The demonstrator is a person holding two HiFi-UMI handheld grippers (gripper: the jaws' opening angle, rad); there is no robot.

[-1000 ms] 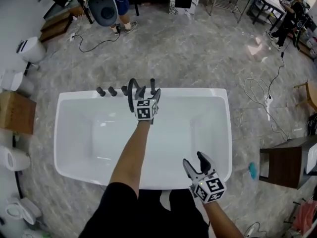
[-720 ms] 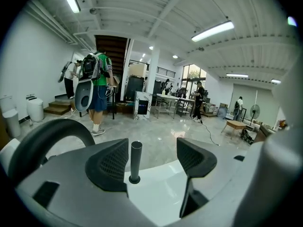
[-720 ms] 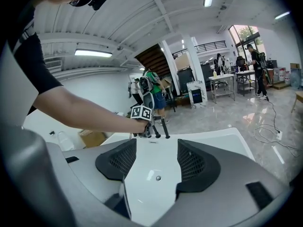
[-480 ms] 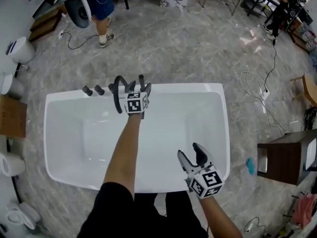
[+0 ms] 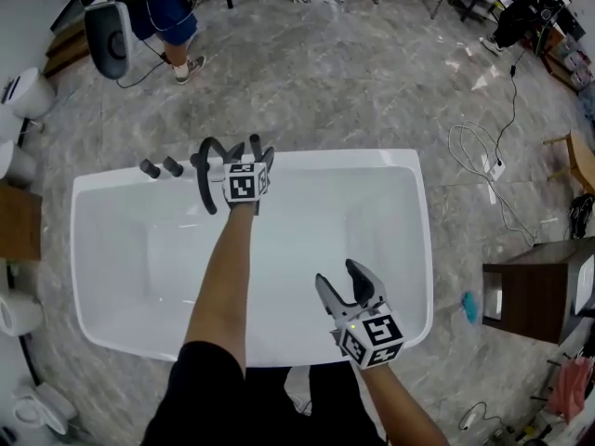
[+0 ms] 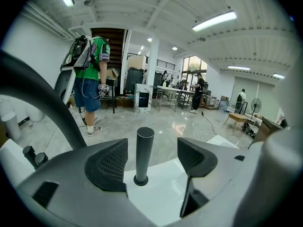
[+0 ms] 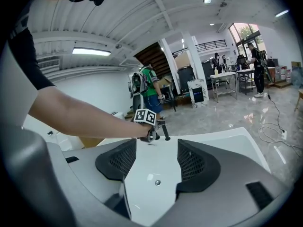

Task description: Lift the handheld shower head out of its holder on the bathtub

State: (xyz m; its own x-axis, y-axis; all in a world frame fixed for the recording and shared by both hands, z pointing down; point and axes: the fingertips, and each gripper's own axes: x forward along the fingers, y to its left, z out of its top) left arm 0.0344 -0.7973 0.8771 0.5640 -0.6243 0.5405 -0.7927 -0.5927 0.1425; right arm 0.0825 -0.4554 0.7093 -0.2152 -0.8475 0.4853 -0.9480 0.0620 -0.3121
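Left gripper view: your left gripper (image 6: 151, 159), jaws apart, straddles the upright shower head (image 6: 144, 148) standing in its holder (image 6: 134, 179) on the bathtub (image 6: 165, 195) far rim (right gripper (image 7: 152, 161), also released and empty, hangs well apart).

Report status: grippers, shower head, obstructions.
Left hand-held gripper open, jaws straddling shower head, upright in holder on bathtub rim. Right hand-held gripper open, empty, over bathtub. Spout alongside, not blocking.

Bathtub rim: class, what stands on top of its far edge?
A dark upright shower head between the left gripper's open jaws, a curved black spout, two knobs. The rim under that gripper's body is covered.
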